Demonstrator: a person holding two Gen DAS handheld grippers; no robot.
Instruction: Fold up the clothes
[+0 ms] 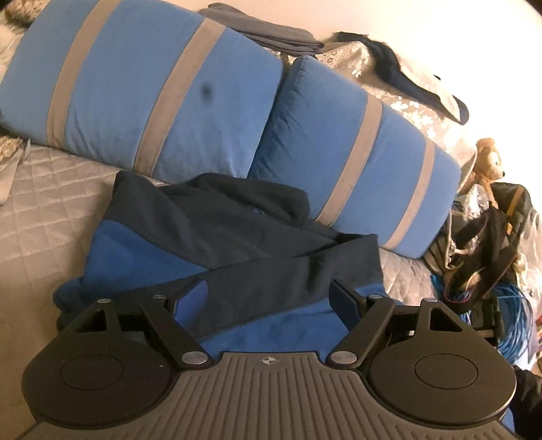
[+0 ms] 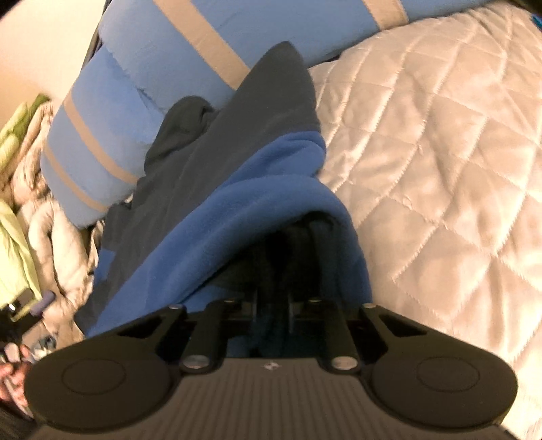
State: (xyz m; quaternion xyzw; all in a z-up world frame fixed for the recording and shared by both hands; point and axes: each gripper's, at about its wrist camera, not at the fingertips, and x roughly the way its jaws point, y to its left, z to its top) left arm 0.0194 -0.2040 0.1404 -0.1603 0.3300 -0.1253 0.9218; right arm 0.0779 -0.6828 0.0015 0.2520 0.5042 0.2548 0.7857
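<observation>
Fleece (image 1: 210,237) runs lengthwise toward the frame's upper centre from your right hand-held gripper (image 2: 272,270), clamped on its hem, while your left hand-held gripper (image 1: 267,298) gapes wide above it.

**Surroundings, non-task items**

Two blue pillows with grey stripes (image 1: 142,98) (image 1: 355,162) lie across the upper frame on a quilted bedspread (image 2: 440,142). A folded grey cloth (image 1: 271,32) sits at top centre. A stuffed bear (image 1: 487,159) occupies the right edge, above a dark bag (image 1: 501,230) and coiled blue cable (image 1: 515,321).
</observation>
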